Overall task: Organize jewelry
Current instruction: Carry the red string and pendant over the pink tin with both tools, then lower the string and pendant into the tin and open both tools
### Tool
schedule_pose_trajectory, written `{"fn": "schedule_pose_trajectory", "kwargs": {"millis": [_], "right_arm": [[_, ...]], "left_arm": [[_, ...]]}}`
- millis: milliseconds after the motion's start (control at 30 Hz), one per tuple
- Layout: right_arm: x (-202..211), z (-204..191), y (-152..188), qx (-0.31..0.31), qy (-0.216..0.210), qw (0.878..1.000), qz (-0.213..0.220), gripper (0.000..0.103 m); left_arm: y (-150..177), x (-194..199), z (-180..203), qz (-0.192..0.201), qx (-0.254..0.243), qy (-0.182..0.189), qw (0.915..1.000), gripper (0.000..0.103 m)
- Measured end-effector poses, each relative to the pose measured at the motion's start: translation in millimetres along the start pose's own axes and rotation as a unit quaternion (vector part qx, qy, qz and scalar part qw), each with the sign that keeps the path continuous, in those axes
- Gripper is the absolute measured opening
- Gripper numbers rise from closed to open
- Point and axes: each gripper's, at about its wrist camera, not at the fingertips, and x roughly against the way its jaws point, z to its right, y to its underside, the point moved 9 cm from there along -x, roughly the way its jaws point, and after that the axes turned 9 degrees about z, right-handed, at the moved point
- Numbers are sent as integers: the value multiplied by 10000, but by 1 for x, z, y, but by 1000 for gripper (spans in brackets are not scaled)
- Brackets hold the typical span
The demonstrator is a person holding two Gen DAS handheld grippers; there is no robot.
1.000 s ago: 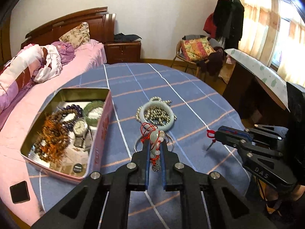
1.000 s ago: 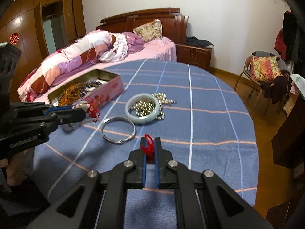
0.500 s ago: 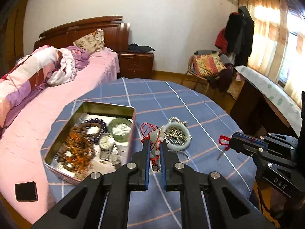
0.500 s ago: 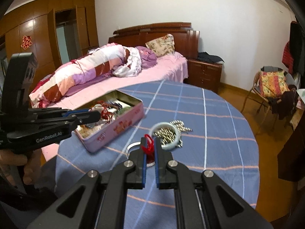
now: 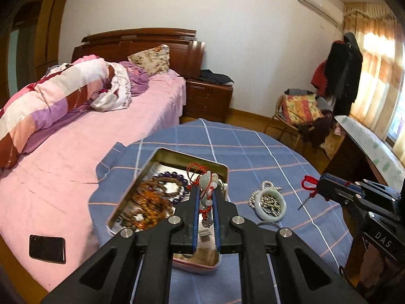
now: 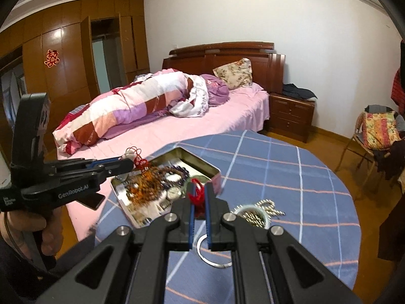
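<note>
My left gripper [image 5: 205,193] is shut on a pale jade pendant [image 5: 208,183] with a red cord, which hangs over the near right part of the open pink tin [image 5: 192,157]. The tin holds bead bracelets and a watch. My right gripper [image 6: 198,190] is shut on a red cord loop [image 6: 196,193] whose small metal end dangles. It is raised above the blue checked table [image 6: 303,190], just right of the tin [image 6: 200,160]. A white jade bangle [image 5: 263,216] lies on the cloth with a metal bead chain inside it. A thin silver bangle [image 6: 200,249] lies nearer.
A pink bed [image 5: 76,167] with a rolled quilt stands left of the table, with a black phone [image 5: 46,248] on its near edge. A nightstand [image 5: 207,98], a chair with a cushion [image 5: 301,109] and a desk [image 5: 367,147] stand behind and to the right. A hand [image 6: 33,228] holds the left gripper's handle.
Both grippers rose and drew back, still shut on their pieces. The left one carried the pendant leftward, from above the silver bangle to over the tin.
</note>
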Motion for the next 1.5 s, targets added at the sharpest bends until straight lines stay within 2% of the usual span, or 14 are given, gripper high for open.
{"fn": "schedule_pose_trajectory", "kwargs": {"millis": [333,667,1500], "right_arm": [[-22,-30,-16,196,-251,9995,2,9],[-48,-59,-6,334,-474,9981,-224,9],[-82,-70,30,296,-517,9960,-659,9]], "left_arm": [[-1,-5,-28,3,196,-303,9993,8],[13,-15,-43,-171,325,-480,9982,8],[42,-38,-53,-587,398,-563,9959,8]]}}
